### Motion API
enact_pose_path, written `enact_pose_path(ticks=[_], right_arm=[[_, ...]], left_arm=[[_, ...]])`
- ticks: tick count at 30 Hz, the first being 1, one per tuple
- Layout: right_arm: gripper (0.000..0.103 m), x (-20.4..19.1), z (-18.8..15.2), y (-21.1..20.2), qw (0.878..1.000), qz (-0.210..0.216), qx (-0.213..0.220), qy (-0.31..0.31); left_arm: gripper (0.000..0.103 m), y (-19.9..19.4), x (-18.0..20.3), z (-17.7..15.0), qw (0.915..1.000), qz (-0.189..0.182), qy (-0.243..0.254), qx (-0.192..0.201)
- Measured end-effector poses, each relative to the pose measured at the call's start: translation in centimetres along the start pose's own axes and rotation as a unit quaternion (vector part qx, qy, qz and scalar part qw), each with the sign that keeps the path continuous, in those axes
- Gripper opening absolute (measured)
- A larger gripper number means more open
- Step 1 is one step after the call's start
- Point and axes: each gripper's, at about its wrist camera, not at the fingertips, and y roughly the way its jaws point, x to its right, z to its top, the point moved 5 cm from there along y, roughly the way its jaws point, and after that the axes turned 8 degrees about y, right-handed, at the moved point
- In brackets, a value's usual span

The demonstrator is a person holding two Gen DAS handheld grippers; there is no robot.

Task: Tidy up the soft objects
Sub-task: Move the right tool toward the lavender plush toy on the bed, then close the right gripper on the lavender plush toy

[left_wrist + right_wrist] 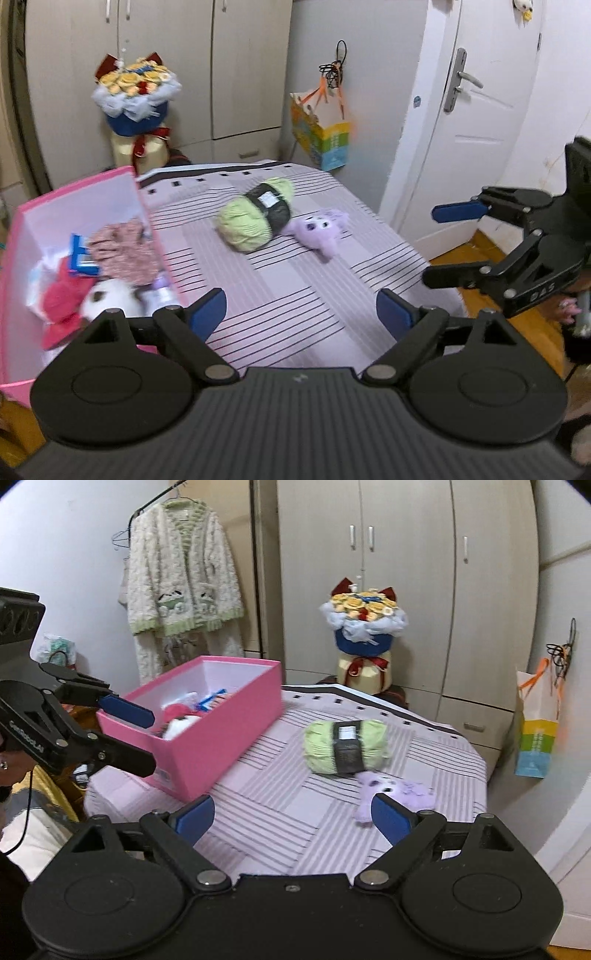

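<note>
Both grippers, left [301, 314] and right [293, 818], gape empty. Yarn [345, 746] at twelve o'clock, plush [397, 794] at one; box [207, 734] waits at ten. Next grab probably yarn.

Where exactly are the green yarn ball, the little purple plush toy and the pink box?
green yarn ball [321, 751]: right wrist view, on the green yarn left of its dark label.
purple plush toy [321, 230]: left wrist view, on its face.
pink box [218, 738]: right wrist view, on its long outer side wall.

Pink box [221, 734], green yarn [345, 746], lilac plush [391, 790], striped cloth [295, 295].
</note>
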Motion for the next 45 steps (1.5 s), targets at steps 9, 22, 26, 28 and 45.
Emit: enact_pose_path(ticks=[9,22,26,28,45], right_arm=[[0.096,5.1,-0.4,4.1,1.000,0.010,0.008,-0.004],[0.100,10.0,-1.1,12.1,1.000,0.013,-0.014,-0.007],[0.100,10.8,-0.7,14.0,1.000,0.000,-0.022,-0.020],[0.100,11.1,-0.5,14.5,0.999,-0.001,-0.024,-0.024],[0.101,13.4,-1.6,18.1,0.997,0.003,-0.076,0.031]], left_arm=[[0.088,5.4,-0.3,2.2,0.9977,-0.002,-0.050,0.045],[0.085,15.6,-0.7,3.7,0.9931,-0.011,-0.117,0.000],[0.084,18.1,-0.5,4.1,0.9896,-0.014,-0.143,0.000],[0.081,19.2,-0.5,4.3,0.9880,-0.016,-0.153,0.001],[0.057,24.6,-1.0,3.1,0.9771,0.011,-0.211,-0.026]])
